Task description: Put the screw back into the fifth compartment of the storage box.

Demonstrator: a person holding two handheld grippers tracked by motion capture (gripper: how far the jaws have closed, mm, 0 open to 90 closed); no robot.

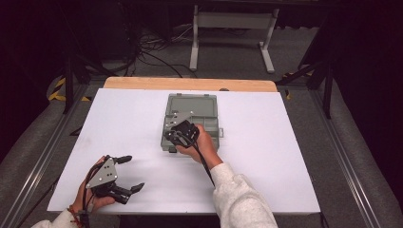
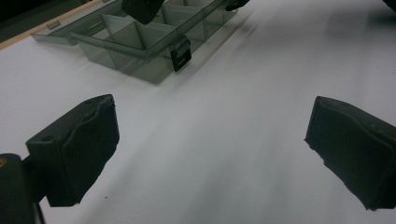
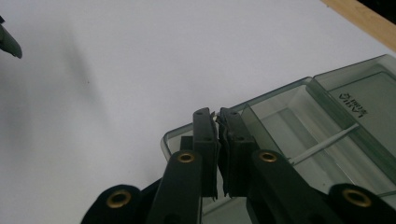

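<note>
Pressing shut right gripper [image 3: 218, 122] over organizer box [image 1: 192, 111], perhaps touching wall; left gripper [image 1: 127, 173] wide.

A white table top [image 1: 266, 156] with a wooden far edge [image 1: 190, 84]; behind, a white metal stand [image 1: 233, 28] on grey floor

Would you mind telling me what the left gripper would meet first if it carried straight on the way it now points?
Probably nothing at first: the open left gripper faces bare white table. The grey compartment box lies farther off and to one side in the left gripper view, so it may be missed; depth is unclear.
</note>
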